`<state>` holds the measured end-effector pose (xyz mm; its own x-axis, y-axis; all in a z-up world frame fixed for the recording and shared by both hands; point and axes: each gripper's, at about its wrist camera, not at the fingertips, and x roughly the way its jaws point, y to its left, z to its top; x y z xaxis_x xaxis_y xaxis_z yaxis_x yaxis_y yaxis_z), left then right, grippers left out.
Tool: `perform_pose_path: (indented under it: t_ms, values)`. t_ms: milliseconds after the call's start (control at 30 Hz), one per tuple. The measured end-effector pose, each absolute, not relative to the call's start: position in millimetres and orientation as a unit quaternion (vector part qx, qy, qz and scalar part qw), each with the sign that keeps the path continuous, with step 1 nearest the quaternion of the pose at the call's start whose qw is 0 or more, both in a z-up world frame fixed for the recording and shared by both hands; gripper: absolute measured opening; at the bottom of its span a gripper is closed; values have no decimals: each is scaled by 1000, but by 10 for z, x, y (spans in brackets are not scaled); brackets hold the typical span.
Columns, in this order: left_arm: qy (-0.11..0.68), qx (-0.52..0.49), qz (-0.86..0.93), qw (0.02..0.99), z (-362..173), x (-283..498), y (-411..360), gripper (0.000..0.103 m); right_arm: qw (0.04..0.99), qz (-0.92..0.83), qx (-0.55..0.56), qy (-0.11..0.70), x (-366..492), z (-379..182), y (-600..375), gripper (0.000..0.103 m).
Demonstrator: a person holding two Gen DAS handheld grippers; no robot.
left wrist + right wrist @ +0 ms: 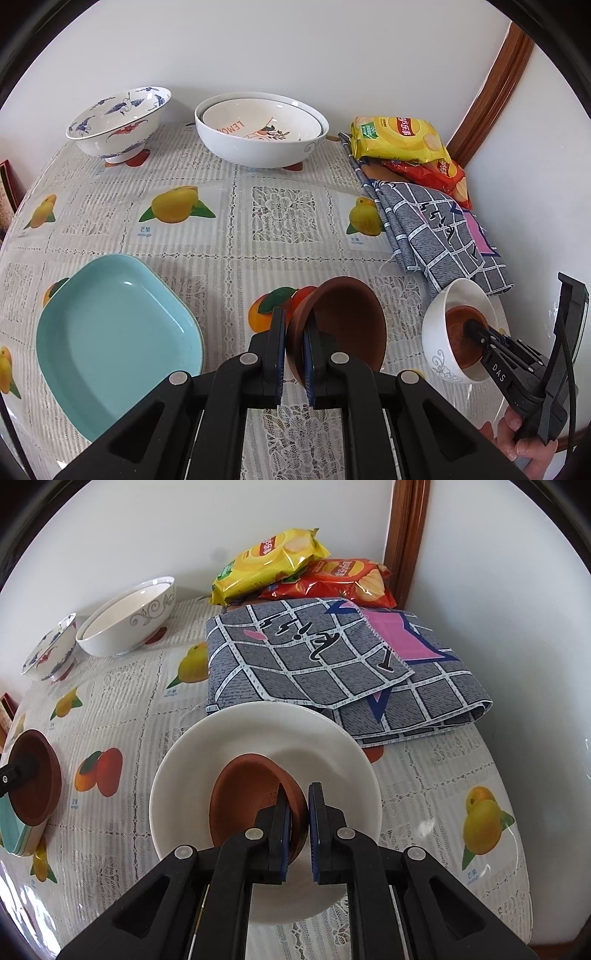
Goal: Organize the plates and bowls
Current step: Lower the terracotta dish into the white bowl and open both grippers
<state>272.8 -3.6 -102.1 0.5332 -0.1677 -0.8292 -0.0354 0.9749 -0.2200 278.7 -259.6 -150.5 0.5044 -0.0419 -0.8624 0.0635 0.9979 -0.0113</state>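
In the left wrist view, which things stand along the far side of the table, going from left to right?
Blue-patterned bowl → large white bowl with a lemon-printed bowl nested inside → yellow chip bag, lying on a red chip bag.

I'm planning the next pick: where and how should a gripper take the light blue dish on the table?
Grip the light blue dish by its raised rim, one finger inside and one outside, coming down from above at the edge nearest the left gripper. It lies flat and looks wide and shallow, probably too wide to span; only the rim offers a pinchable edge.
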Motion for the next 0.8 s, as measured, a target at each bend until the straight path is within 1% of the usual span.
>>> perform_pose_path:
  t_ms: [200,433,500,567,700,733,767,800]
  values:
    - [484,-104,-40,868,-1026,2739,-37,9,864,-35,-3,501,2826,-1521,-2548,9]
    - [486,-102,-38,867,-1027,2751,-18,9,857,-59,-67,507,2880,-1589,-2447,10]
    - [486,-101,-37,867,-1030,2753,-2,9,854,-58,-72,512,2890,-1617,-2437,13]
    - [486,-103,-35,867,-1033,2750,21,9,849,-55,-72,520,2894,-1646,-2430,18]
    - [484,-107,-32,868,-1030,2743,45,9,846,-56,-75,525,2893,-1679,-2415,21]
    - [484,-108,-33,868,-1029,2741,44,9,846,-56,-75,525,2888,-1676,-2413,23]
    - [484,-108,-33,868,-1026,2737,41,9,846,-55,-75,525,2884,-1671,-2415,28]
    - [484,-109,-35,868,-1023,2732,37,9,848,-55,-75,522,2874,-1659,-2418,30]
